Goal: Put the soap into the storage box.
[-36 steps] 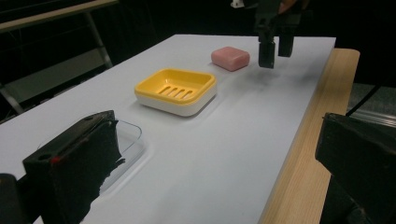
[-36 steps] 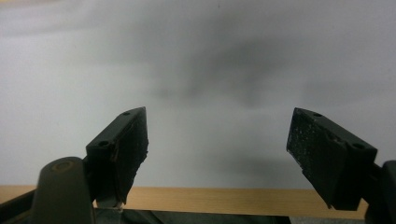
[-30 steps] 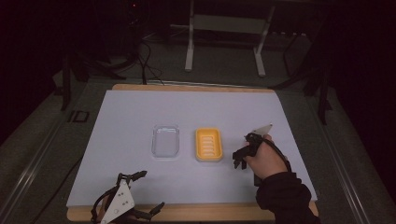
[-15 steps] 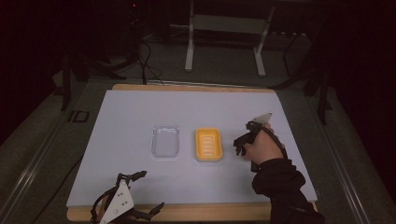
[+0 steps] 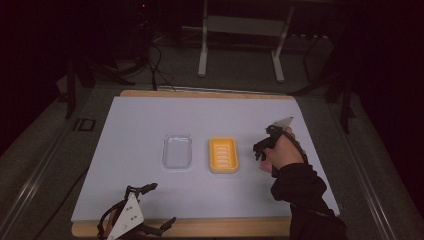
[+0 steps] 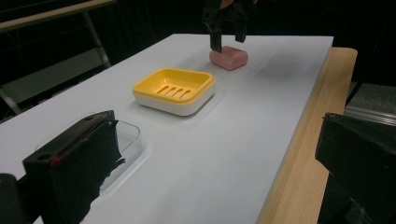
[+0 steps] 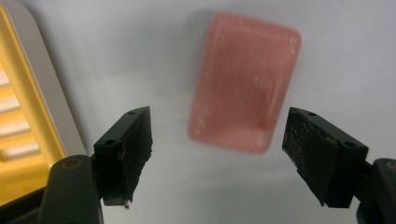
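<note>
Soap: pink soap bar lies flat on the white sheet, just beside the yellow soap dish, on the side where the right hand is. In the left gripper view the soap sits past the dish.
Right gripper: right gripper hangs over the soap and points down at it. Its jaws stand about half open, one on each side of the soap's near end. They do not touch it and hold nothing. They have just been closing a little, with the soap under the gap between them.
Left gripper: left gripper rests near the wooden table edge, well apart from the dish. Its jaws are wide open and hold nothing.
Clear lid: see-through tray lies just beside the dish, on the side away from the soap.
Writing: dark letters are on the floor far from the dish, too dim to read. No words can be read on the soap or dish.
Edges and room: white sheet has lots of bare space all around the dish. A strip of wood shows along the near edge.
</note>
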`<state>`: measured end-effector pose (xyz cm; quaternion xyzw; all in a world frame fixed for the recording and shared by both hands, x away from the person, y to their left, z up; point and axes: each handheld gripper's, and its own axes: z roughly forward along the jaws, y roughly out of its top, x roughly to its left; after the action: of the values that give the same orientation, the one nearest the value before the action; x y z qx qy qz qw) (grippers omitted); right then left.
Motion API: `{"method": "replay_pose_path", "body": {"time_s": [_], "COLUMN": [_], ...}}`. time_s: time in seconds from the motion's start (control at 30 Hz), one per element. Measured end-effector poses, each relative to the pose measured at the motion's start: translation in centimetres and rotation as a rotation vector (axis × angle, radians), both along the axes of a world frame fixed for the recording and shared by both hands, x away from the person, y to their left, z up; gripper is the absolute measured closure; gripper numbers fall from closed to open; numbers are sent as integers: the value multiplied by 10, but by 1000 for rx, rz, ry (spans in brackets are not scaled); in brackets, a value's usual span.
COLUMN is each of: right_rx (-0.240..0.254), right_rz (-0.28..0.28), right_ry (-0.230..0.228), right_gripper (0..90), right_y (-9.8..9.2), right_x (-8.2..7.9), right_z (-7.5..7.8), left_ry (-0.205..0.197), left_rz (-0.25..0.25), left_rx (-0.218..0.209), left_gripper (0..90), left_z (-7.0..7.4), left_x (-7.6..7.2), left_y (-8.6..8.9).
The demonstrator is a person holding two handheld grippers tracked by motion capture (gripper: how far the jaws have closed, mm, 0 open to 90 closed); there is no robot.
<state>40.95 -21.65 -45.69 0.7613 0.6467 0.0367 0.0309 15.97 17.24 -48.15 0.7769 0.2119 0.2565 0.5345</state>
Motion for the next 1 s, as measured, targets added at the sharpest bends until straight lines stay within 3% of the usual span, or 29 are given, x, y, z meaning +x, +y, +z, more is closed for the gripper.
{"method": "replay_pose_path", "body": {"time_s": [0.5,1.0], "right_rx": [8,-13], "right_rz": [-28,-3], "right_ry": [-27,-16], "right_gripper": [231,237], "right_y": [-7,-12], "right_x": [11,14], "right_z": [-17,-34], "left_ry": [2,2], "left_rz": [-3,-3], "left_rx": [6,12], "left_gripper": [5,5], "left_z": [0,-1], "left_x": [0,0], "left_y": [0,-1]}}
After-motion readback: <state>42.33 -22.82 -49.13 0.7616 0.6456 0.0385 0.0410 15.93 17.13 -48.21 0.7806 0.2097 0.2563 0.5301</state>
